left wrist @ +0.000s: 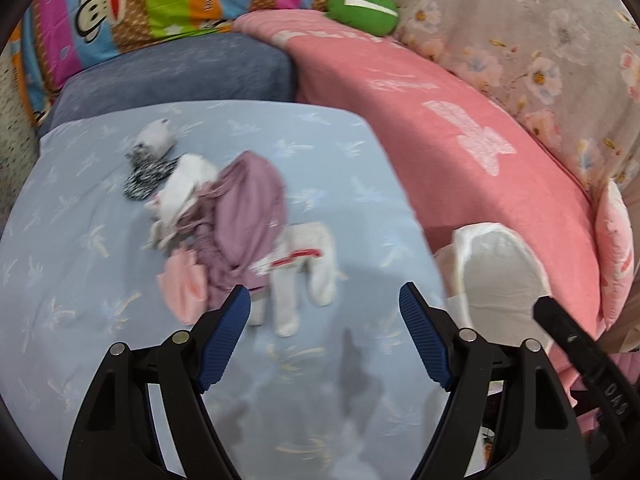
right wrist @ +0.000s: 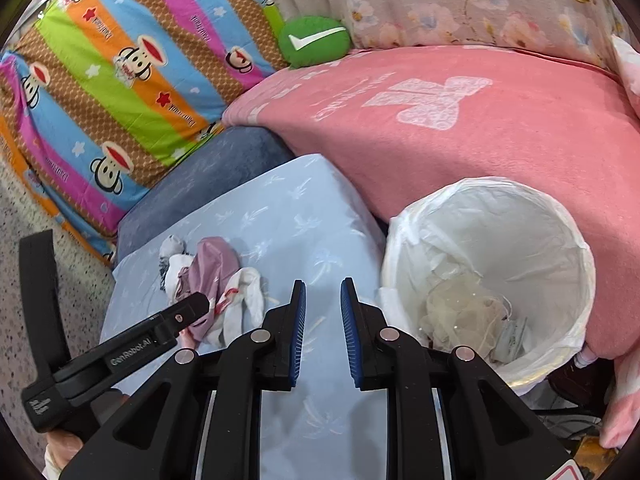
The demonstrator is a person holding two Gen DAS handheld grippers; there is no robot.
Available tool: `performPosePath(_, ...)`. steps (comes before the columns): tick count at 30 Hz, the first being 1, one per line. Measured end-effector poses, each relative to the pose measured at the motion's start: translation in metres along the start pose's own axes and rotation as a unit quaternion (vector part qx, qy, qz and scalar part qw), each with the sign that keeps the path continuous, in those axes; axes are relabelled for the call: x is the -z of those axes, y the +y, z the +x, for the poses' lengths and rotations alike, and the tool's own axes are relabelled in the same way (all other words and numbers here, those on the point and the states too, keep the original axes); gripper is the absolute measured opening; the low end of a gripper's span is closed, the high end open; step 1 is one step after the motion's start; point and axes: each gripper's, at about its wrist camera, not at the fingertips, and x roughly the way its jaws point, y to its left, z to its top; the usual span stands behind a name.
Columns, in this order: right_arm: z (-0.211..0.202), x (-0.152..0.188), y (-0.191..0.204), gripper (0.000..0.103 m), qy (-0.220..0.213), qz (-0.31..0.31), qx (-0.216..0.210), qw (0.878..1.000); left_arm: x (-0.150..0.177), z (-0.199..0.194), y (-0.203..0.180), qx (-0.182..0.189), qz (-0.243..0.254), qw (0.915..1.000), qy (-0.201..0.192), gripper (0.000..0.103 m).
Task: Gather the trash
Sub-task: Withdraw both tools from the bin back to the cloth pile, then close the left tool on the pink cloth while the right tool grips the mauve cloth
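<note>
Hovering over the pile (left wrist: 224, 224) with its jaws spread wide and nothing between them, the left gripper (left wrist: 324, 304) looks set up for a grab, at least that's my read. The spread makes sense: the pile is a loose heap of soft bits (a mauve rag, white sock-like pieces, something pink, a black-and-white scrap), so a wide bite gets more of it.

The right gripper (right wrist: 323, 304) sits just beside the bin (right wrist: 492, 192) with its jaws narrow and nothing held. No earlier view here, so I won't guess why.

That bin is lined with a white bag and already has some crumpled netting and scraps at the bottom. It's parked right against the blue cushion, so anything lifted off the pile only has a short trip over the rim.

Surface-wise: the pile lies on the blue cushion (right wrist: 288, 216), well apart from the bin. Behind the bin is a pink blanket (right wrist: 460, 140), beyond that a floral quilt (left wrist: 540, 40), a green plush (right wrist: 314, 42) and a striped monkey-print pillow (right wrist: 120, 80). Speckled floor shows on the far side of the cushion from the bin.
</note>
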Motion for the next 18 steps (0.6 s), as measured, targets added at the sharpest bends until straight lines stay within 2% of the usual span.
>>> performPosePath(10, 0.033, 0.018, 0.044, 0.024, 0.040, -0.032, -0.020, 0.998, 0.016, 0.010, 0.074, -0.050, -0.040, 0.9978, 0.019, 0.073)
performPosePath(18, 0.065, 0.025, 0.080, 0.024, 0.067, -0.059, -0.030, 0.996, 0.018, 0.022, 0.097, -0.043, -0.056, 0.9969, 0.036, 0.071)
